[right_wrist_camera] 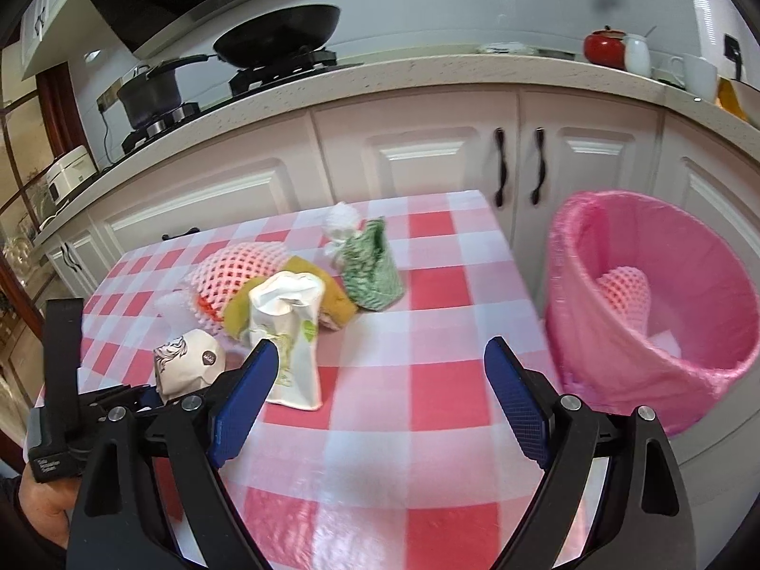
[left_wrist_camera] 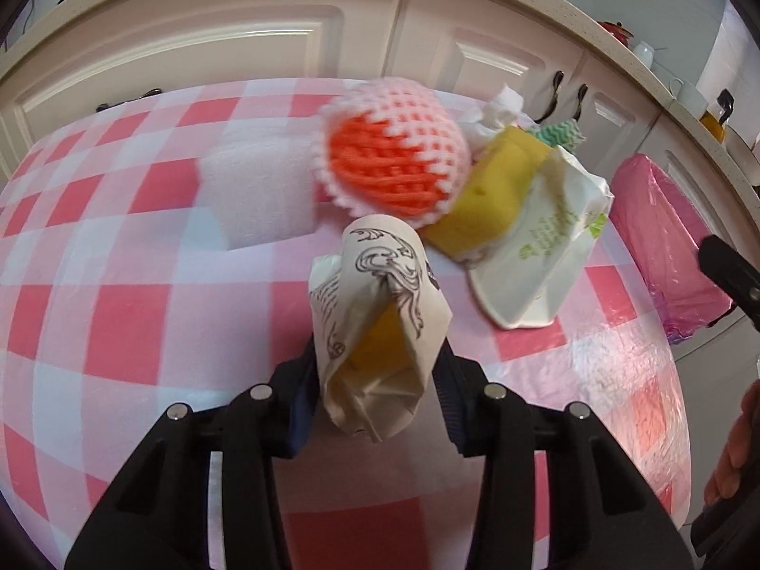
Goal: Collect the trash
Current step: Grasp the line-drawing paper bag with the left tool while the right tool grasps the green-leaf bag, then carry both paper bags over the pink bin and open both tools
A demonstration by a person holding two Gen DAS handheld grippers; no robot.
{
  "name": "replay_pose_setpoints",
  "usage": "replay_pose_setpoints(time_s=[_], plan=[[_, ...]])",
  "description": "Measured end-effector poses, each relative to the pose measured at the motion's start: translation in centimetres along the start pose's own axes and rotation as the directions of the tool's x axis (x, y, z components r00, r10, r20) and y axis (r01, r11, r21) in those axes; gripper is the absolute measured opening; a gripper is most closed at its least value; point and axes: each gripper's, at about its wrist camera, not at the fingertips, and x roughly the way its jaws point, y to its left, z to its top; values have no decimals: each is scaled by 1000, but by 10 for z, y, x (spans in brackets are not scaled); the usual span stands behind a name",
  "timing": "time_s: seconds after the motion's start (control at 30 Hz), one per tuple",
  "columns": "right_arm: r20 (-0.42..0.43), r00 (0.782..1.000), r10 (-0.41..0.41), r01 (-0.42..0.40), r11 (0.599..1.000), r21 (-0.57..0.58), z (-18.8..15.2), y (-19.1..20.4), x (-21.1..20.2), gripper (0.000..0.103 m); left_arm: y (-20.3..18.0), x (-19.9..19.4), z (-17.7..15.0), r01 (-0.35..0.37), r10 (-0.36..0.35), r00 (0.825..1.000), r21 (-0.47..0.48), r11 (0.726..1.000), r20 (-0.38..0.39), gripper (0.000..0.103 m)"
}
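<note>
My left gripper (left_wrist_camera: 380,375) is shut on a crushed beige paper cup (left_wrist_camera: 380,318) with black swirl print, held above the checked table (left_wrist_camera: 118,313); the cup also shows in the right wrist view (right_wrist_camera: 187,365). Beyond it lie a pink foam fruit net (left_wrist_camera: 394,161), a yellow sponge (left_wrist_camera: 489,199), a white wrapper with green print (left_wrist_camera: 546,256), a crumpled tissue (left_wrist_camera: 498,109) and a green patterned cup (right_wrist_camera: 375,270). My right gripper (right_wrist_camera: 380,394) is open and empty over the table's near right part. The pink-lined trash bin (right_wrist_camera: 617,356) stands right of the table, with a foam net (right_wrist_camera: 622,294) inside.
A white foam block (left_wrist_camera: 256,190) lies left of the fruit net. White kitchen cabinets (right_wrist_camera: 427,156) and a countertop with a stove, pans (right_wrist_camera: 280,35), mugs and a red jar (right_wrist_camera: 604,46) stand behind the table.
</note>
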Motion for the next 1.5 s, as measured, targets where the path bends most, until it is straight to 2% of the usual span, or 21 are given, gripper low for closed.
replay_pose_setpoints(time_s=[0.33,0.4,0.47,0.6,0.63,0.73,0.83,1.27,1.5], plan=[[-58,997,50,-51,999,-12,-1,39,49,83,34,-31,1,-55,56,997,-16,998,59,42],[-74,996,40,-41,999,-16,-1,43,58,77,41,-35,2,-68,69,995,-22,997,67,42],[-92,995,41,-42,999,-1,-2,43,66,67,47,-39,2,-73,75,995,-31,997,72,42],[-107,993,42,-41,999,13,-3,43,76,67,53,-39,2,-74,77,994,-41,996,74,42],[-110,993,43,-42,999,12,-3,42,77,64,53,-39,3,-73,76,994,-42,996,75,42],[-120,991,60,-60,998,-2,-4,45,81,45,53,-40,3,-70,73,994,-40,997,81,42],[-118,992,44,-48,998,-36,-5,51,78,43,51,-42,3,-72,76,993,-39,997,88,42],[-68,997,32,-34,999,-28,-6,31,31,43,33,-58,7,-94,95,986,-14,995,134,42],[-36,999,7,-9,999,-48,2,23,4,43,25,-61,9,-150,151,977,-20,989,153,42]])
